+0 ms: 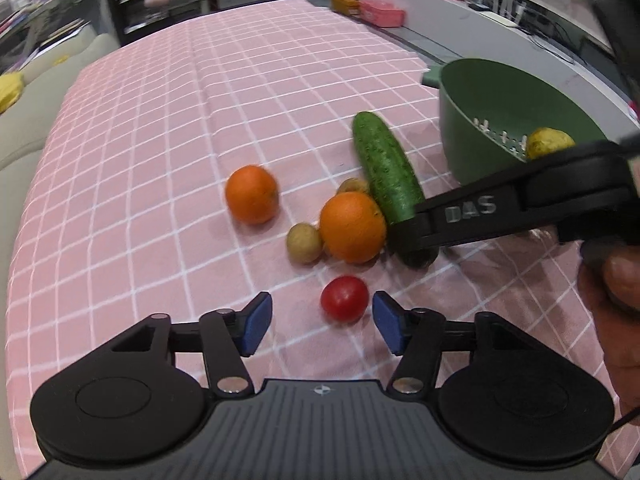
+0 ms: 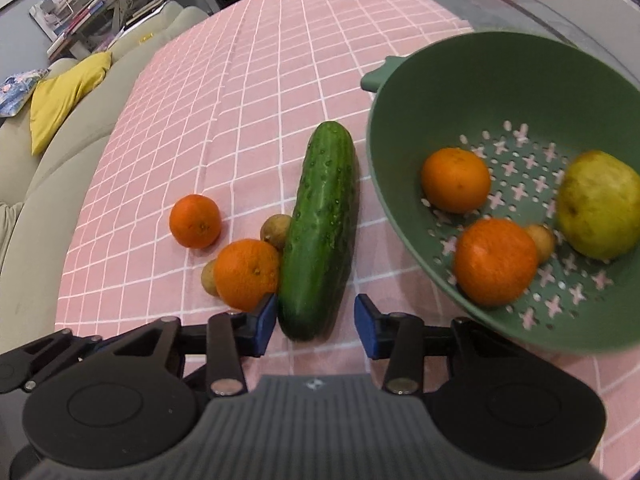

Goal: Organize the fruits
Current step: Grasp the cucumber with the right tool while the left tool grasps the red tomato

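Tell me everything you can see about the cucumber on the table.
The cucumber is dark green with bumpy, glossy skin and rounded ends, whole and unmarked. It lies flat on the pink checked tablecloth, just left of the green colander. An orange and a small brownish fruit rest against its left side. Its near end sits between the right gripper's blue pads, not yet pinched.

A long dark-green cucumber is lying on the pink checked cloth, just left of a green colander. 2 oranges and 2 small brownish fruits are sitting by its left side. A red tomato is resting nearer. Inside the colander, 2 oranges, a yellow-green pear and 1 small brown fruit are lying.
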Available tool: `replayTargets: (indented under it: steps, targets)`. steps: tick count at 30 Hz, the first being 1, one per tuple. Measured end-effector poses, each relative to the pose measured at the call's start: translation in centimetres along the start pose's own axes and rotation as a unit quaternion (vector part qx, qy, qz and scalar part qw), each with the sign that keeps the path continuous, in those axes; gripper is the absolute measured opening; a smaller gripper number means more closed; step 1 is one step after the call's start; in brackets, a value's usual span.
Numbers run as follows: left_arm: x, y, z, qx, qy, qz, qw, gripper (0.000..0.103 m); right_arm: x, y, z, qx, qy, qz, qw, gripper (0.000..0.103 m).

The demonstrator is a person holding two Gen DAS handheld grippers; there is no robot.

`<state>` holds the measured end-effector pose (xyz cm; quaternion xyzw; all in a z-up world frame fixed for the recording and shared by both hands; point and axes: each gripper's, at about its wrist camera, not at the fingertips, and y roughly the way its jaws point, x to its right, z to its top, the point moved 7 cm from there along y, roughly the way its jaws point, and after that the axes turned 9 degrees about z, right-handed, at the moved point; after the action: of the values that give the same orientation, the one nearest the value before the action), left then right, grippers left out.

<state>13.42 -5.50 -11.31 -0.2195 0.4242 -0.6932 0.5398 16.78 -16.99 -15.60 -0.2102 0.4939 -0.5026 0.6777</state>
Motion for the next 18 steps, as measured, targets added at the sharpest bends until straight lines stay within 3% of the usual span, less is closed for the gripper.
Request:
replayTargets:
  steps: [8,13,18]
  targets:
    - [1.0,2.1,0.1,-0.022,0.038,-0.035,0.9984,0.04,-0.3,1.3,0.6,-0.049,0.001,0.001,0.999,0.029]
    - [1.2,2.6,0.7,-0.03,0.06,-0.044,0.9968,0.038,0.7,0.9,0.8,-0.092,0.036,0.008,0.995,0.027]
    - [1.4,2.6,0.8,-0.044,0.081,-0.052,0.9944,0.034,0.7,-0.5,0.5,-0.138,0.014,0.0,0.99,0.027]
